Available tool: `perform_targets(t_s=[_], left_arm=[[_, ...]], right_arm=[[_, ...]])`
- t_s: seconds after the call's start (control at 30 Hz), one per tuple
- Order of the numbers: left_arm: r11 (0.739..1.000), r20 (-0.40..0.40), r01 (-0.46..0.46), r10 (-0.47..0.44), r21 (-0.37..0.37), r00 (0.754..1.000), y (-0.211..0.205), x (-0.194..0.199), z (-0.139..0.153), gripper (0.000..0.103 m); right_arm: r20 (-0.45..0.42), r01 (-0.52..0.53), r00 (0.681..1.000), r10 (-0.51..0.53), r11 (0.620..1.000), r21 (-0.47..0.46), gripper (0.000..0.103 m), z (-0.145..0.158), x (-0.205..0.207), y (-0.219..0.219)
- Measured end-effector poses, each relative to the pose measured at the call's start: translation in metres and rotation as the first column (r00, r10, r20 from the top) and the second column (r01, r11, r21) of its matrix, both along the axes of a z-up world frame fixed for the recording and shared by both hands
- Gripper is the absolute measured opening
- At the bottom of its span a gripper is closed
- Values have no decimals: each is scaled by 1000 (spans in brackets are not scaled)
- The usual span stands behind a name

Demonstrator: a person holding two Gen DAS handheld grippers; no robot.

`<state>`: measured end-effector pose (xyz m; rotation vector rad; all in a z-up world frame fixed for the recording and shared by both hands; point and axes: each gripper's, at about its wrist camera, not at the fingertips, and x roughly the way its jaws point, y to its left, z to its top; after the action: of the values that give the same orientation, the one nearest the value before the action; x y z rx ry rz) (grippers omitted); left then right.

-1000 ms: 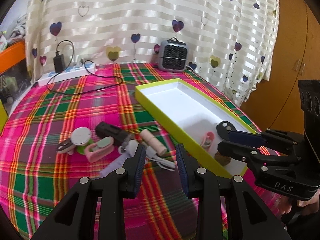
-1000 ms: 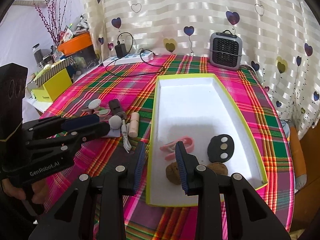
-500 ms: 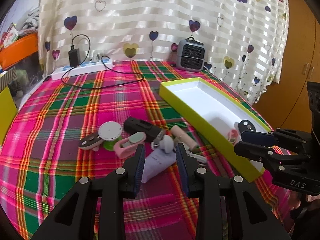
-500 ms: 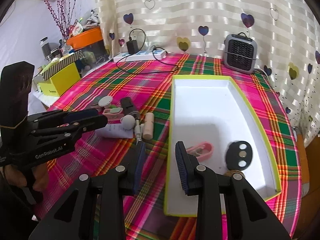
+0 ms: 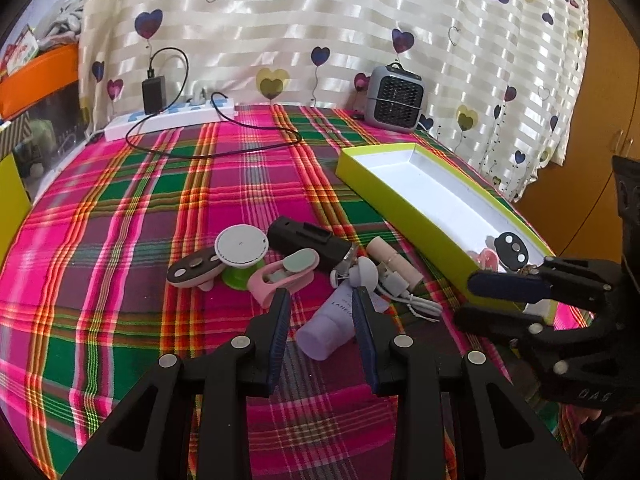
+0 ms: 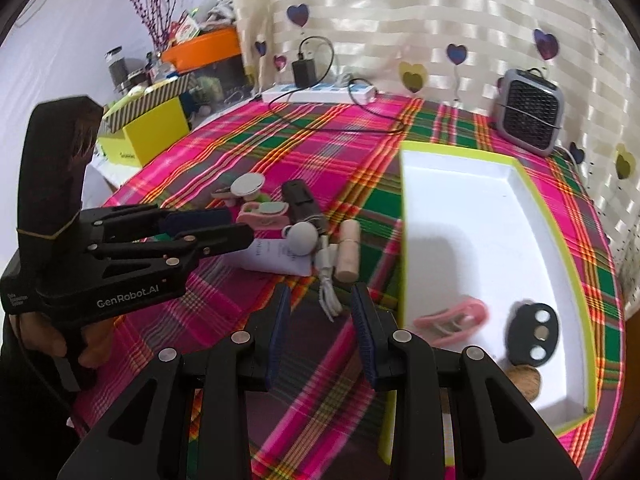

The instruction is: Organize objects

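Note:
A pile of small objects lies on the plaid cloth: a lilac tube (image 5: 332,326), a black cylinder (image 5: 306,242), a pink clip (image 5: 282,276), a white disc on a green base (image 5: 240,250), a beige stick (image 5: 394,262) and a white cable (image 5: 408,298). My left gripper (image 5: 322,322) is open, its fingers either side of the tube. My right gripper (image 6: 322,322) is open and empty, just left of the lime-rimmed tray (image 6: 404,240), near the cable (image 6: 328,276). The tray holds a pink clip (image 6: 452,320), a black oval (image 6: 532,338) and a brown piece (image 6: 522,380).
A grey heater (image 5: 394,98) stands at the back by the curtain. A white power strip with a black charger and cable (image 5: 168,118) lies at the back left. A yellow box (image 6: 152,130) and clutter sit beyond the table's left edge.
Both grippers have moved left, away from the tray and toward the pile. The left gripper now straddles the lilac tube. Both stay open.

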<state>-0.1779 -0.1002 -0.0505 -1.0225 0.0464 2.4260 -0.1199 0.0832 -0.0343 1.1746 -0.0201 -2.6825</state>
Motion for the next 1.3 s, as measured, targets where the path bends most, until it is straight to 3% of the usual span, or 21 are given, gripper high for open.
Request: perform_targets(t_s=[0.57, 0.63, 0.77, 1.3], left_arm=[[1000, 10, 12, -12, 28, 1000, -12, -1, 2, 34], [999, 19, 22, -22, 24, 1000, -10, -2, 1, 35], [999, 39, 40, -41, 25, 998, -7, -4, -3, 37], [989, 85, 140, -137, -38, 987, 16, -7, -17, 40]], right_arm=[[144, -11, 990, -6, 993, 116, 32, -26, -33, -18], [140, -11, 990, -6, 993, 117, 32, -26, -33, -19], [133, -3, 991, -15, 991, 135, 12, -26, -34, -17], [106, -30, 994, 20, 995, 91, 10, -21, -19, -16]])
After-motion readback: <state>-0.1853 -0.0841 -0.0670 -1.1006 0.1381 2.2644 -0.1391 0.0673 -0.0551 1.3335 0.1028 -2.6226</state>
